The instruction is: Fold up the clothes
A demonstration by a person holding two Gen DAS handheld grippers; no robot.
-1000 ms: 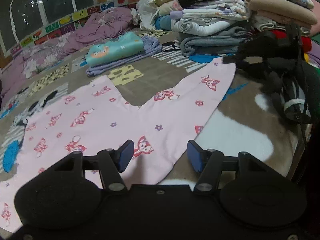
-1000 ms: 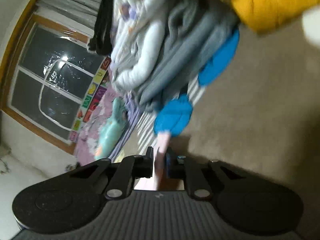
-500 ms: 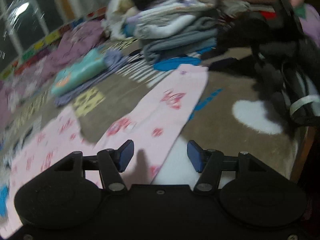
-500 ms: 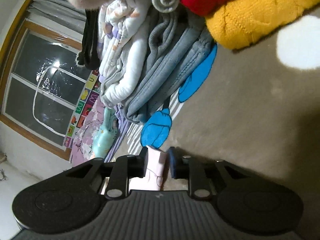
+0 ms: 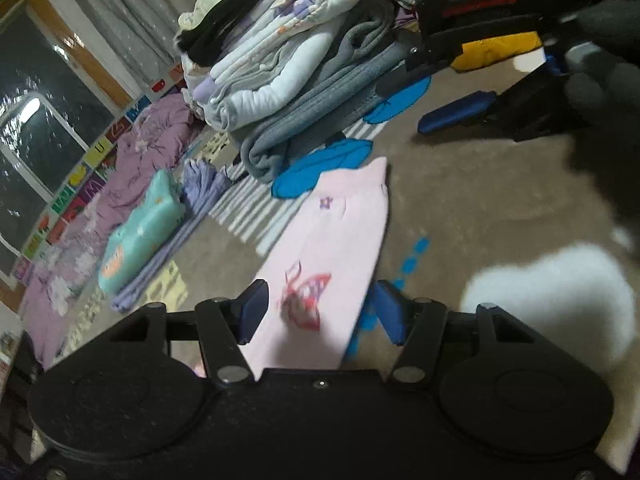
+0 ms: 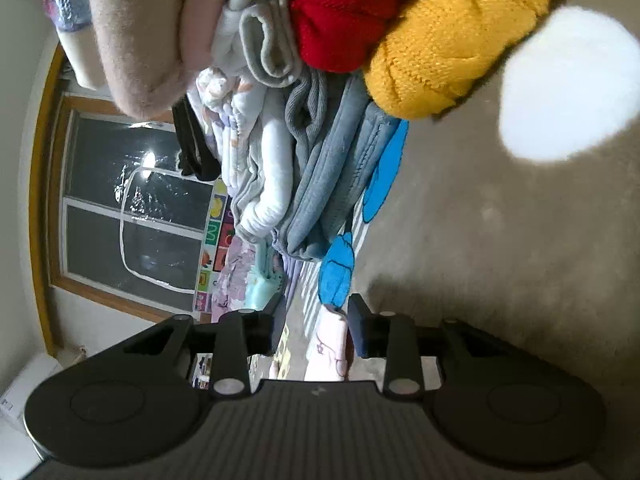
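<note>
Pink patterned trousers lie flat on the brown blanket; only one leg shows, its cuff pointing at the clothes pile. My left gripper hangs open just above this leg, one blue pad on each side of the cloth, gripping nothing. In the right wrist view, the right gripper is open, with the pink cuff lying loose between and below its fingers. From the left wrist view, the right gripper's blue finger sits beyond the cuff, apart from it.
A tall pile of folded clothes stands right behind the cuff, with red and yellow knitwear to the right. A folded teal garment on lilac cloth lies at the left. A window is behind.
The right gripper has opened and let go of the pink cuff, which now lies flat. The left gripper has travelled along the trouser leg toward the cuff, still open.
</note>
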